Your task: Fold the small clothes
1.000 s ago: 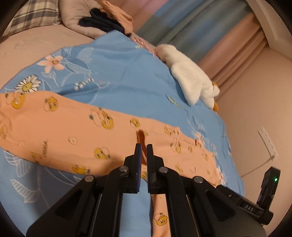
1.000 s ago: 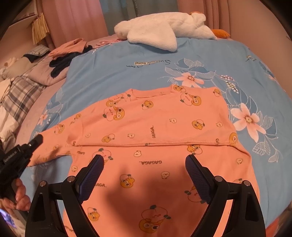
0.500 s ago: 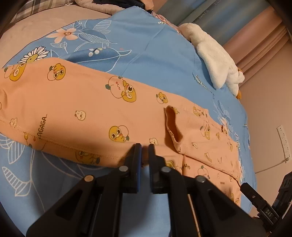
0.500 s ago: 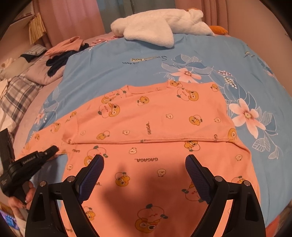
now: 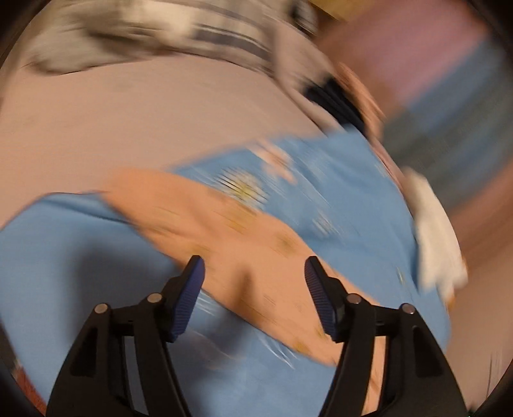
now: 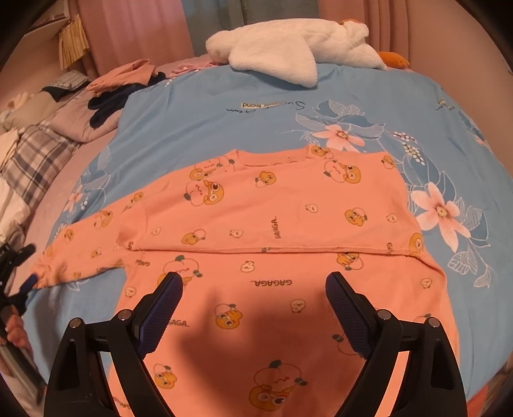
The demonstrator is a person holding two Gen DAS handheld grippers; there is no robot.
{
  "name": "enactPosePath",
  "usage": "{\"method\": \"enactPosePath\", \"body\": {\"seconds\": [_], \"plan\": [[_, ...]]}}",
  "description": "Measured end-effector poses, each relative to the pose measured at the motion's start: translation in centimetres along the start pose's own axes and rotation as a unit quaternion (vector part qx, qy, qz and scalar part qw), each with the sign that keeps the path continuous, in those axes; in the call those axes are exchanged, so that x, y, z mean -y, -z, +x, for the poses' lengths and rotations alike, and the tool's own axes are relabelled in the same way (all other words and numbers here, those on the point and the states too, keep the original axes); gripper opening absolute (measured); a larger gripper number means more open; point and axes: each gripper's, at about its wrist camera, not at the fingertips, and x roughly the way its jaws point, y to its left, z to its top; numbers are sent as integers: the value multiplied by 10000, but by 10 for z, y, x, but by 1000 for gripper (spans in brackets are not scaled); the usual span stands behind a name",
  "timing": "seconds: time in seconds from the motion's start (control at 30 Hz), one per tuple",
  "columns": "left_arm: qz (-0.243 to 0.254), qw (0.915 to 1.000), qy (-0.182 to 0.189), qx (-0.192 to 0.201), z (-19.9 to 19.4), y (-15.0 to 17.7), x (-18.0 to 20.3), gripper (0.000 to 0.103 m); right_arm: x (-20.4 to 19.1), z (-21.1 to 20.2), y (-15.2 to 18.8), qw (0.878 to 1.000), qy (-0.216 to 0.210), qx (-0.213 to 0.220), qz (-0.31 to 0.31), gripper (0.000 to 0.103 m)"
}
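An orange child's shirt [image 6: 288, 211] with cartoon prints lies on the blue floral sheet [image 6: 224, 106], its lower part folded up over the body. One sleeve [image 6: 86, 250] stretches out flat to the left. My right gripper [image 6: 253, 301] is open and empty, hovering above the shirt's near part. My left gripper [image 5: 253, 282] is open and empty above the sleeve [image 5: 205, 218]; that view is blurred by motion. It also shows at the left edge of the right wrist view [image 6: 19, 269], beside the sleeve's cuff.
A white plush toy [image 6: 288, 54] lies at the far end of the bed. A heap of clothes [image 6: 118, 86] and a plaid pillow [image 6: 35, 157] lie at the far left. Pink curtains [image 6: 134, 29] hang behind.
My left gripper has opened, letting go of the sleeve, and has swung left. The sleeve now lies stretched out flat. My right gripper has stayed open and almost still.
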Motion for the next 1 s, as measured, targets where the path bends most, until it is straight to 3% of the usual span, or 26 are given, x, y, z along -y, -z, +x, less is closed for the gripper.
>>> {"method": "enactPosePath", "body": {"seconds": [0.07, 0.17, 0.3, 0.43, 0.47, 0.6, 0.63, 0.77, 0.9, 1.0], "plan": [[-445, 9986, -283, 11, 2, -6, -18, 66, -3, 0, 0, 10000, 6, -6, -48, 90], [-951, 9935, -558, -271, 16, -11, -39, 66, -8, -1, 1, 9999, -28, 24, -119, 90], [-729, 9946, -692, -274, 25, -15, -34, 67, -10, 0, 0, 9998, -33, 24, -173, 90], [-978, 9935, -577, -115, 29, -18, -41, 63, -10, 2, -2, 9999, -13, 9, -140, 90], [-1042, 9931, -538, -81, 30, -20, -43, 60, -10, 2, -2, 9999, -17, 8, -135, 90], [-1370, 9902, -130, -227, 48, -27, -52, 6, -9, 1, -2, 9999, -51, 11, -119, 90], [-1429, 9893, -50, -302, 53, -27, -53, 8, -8, 0, -2, 9999, -57, 19, -111, 90], [-1008, 9949, -42, -47, 43, -27, -31, 7, -3, -7, -5, 9998, -160, 112, -24, 90], [-470, 9972, 581, 58, 24, -29, 9, 6, 12, -15, -6, 9991, -267, 287, 149, 90], [91, 9972, 682, 283, 10, -27, 47, 6, 21, -20, -8, 9985, -347, 374, 181, 90]]}}
